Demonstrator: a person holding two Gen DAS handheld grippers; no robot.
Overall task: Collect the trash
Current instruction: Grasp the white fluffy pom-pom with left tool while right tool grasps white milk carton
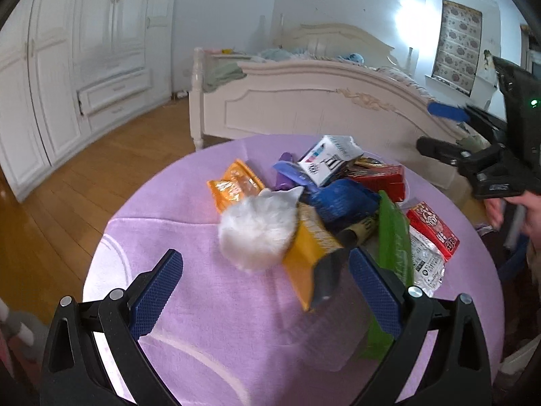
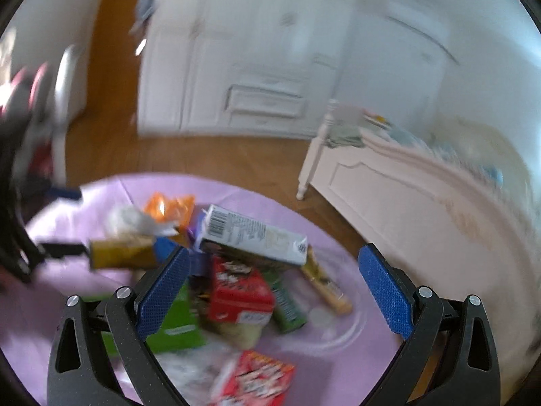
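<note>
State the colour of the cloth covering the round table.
Lilac-pink tablecloth, plain apart from faint pale curved lines; clearest in the left wrist view.

On the table (image 1: 189,304) before you, the trash pile (image 1: 338,203) lies right of centre, a carton (image 1: 326,159) on top, the bed (image 1: 304,108) behind, the wardrobe (image 1: 84,50) far left.

Home bedroom: cream carved bed (image 1: 321,101) with bedding, white panelled wardrobe (image 1: 84,50), wooden floor (image 1: 67,186) beyond the gripper.

Matt lilac cloth tablecloth (image 1: 209,304); glossy orange wrapper (image 1: 233,184); fluffy white pompom (image 1: 257,233).
</note>
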